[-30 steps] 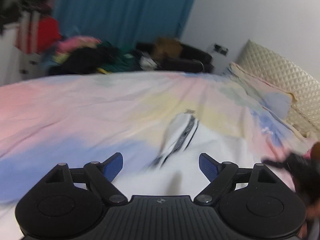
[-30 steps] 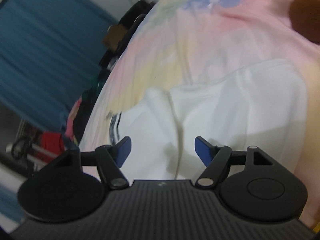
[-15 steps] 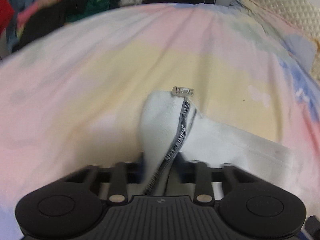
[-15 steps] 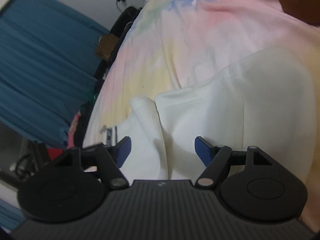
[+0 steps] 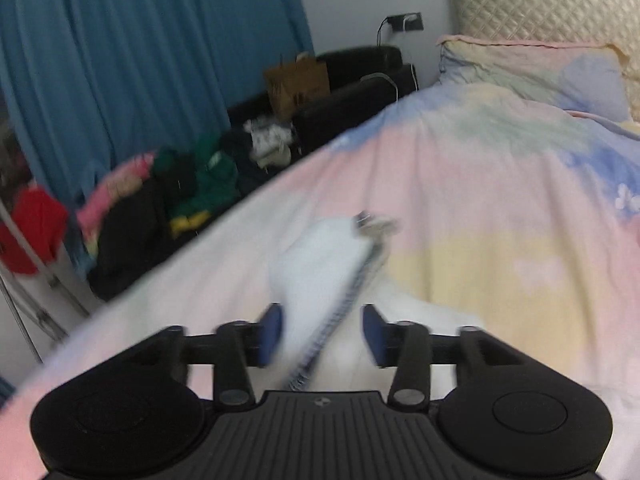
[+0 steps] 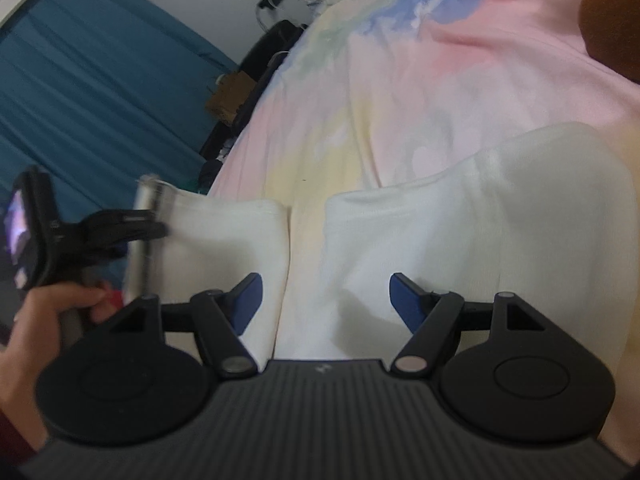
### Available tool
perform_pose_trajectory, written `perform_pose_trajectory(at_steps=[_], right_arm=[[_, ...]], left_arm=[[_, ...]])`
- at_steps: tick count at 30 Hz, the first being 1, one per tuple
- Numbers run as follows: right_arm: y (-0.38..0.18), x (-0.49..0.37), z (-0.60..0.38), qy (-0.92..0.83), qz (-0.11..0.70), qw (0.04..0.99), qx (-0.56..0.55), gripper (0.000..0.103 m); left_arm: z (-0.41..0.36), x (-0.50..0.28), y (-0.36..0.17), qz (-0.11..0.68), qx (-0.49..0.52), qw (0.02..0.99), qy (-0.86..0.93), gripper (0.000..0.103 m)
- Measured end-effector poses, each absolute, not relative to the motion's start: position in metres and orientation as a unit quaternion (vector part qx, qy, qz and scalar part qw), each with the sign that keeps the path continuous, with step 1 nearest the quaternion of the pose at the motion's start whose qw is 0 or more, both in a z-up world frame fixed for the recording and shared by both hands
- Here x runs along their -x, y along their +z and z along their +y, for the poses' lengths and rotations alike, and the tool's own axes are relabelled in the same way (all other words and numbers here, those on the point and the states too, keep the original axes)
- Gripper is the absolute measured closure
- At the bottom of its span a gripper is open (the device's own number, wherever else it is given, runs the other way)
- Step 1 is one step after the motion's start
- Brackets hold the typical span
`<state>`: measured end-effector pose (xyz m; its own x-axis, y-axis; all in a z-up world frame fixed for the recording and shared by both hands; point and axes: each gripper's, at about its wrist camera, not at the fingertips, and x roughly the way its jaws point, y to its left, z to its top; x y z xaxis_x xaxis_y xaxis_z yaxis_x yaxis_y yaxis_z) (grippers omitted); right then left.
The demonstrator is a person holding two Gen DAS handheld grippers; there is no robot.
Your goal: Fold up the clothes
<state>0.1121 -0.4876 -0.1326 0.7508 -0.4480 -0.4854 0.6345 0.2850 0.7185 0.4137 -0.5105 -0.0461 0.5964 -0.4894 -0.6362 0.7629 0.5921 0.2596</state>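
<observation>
A white garment [image 6: 460,216] lies on the pastel bedspread [image 6: 420,72]. One white part with a dark printed stripe and a metal cord end [image 5: 320,272] rises between the blue pads of my left gripper [image 5: 322,334], whose jaws stand apart around it. In the right wrist view the left gripper [image 6: 136,228] sits at the garment's left edge. My right gripper [image 6: 326,300] is open just above the white cloth, holding nothing.
A pile of clothes [image 5: 172,192] and a brown paper bag [image 5: 296,82] lie beyond the bed's far edge, before a blue curtain [image 5: 140,60]. A pillow [image 5: 540,76] and quilted headboard [image 5: 540,4] are at the right. A brown object [image 6: 612,28] lies at the bed's upper right.
My left gripper was shut on the striped white part half a second ago; its jaws now stand apart, and the view has tilted up. The right gripper stays open over the garment.
</observation>
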Motion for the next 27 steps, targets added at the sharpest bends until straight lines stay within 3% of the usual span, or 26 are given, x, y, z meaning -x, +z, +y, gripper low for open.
perform_pose_trajectory(at_steps=[2, 5, 8, 13, 17, 24, 27], right_arm=[[-0.133, -0.118, -0.483, -0.331, 0.107, 0.809, -0.474, 0.03], [-0.132, -0.131, -0.478, -0.311, 0.129, 0.825, -0.453, 0.03], [-0.132, -0.146, -0.472, -0.266, 0.156, 0.84, -0.447, 0.03], [-0.138, -0.17, -0.466, -0.172, 0.237, 0.833, -0.47, 0.031], [-0.135, -0.17, -0.459, -0.152, 0.23, 0.825, -0.493, 0.031], [-0.14, -0.182, -0.453, -0.165, 0.205, 0.84, -0.474, 0.035], [-0.148, -0.201, -0.477, -0.173, 0.192, 0.837, -0.482, 0.035]], left_arm=[[-0.485, -0.4, -0.053, 0.267, -0.249, 0.854, -0.371, 0.044], [-0.396, -0.373, -0.05, 0.272, -0.186, 0.87, -0.367, 0.03], [-0.295, -0.332, -0.039, 0.272, -0.128, 0.894, -0.333, 0.023], [-0.125, -0.246, -0.058, 0.293, -0.119, 0.926, -0.206, 0.023], [-0.02, -0.196, -0.076, 0.328, -0.101, 0.929, -0.138, 0.023], [0.085, -0.166, -0.06, 0.34, -0.036, 0.94, 0.003, 0.021], [0.111, -0.143, -0.049, 0.33, 0.021, 0.943, 0.034, 0.015]])
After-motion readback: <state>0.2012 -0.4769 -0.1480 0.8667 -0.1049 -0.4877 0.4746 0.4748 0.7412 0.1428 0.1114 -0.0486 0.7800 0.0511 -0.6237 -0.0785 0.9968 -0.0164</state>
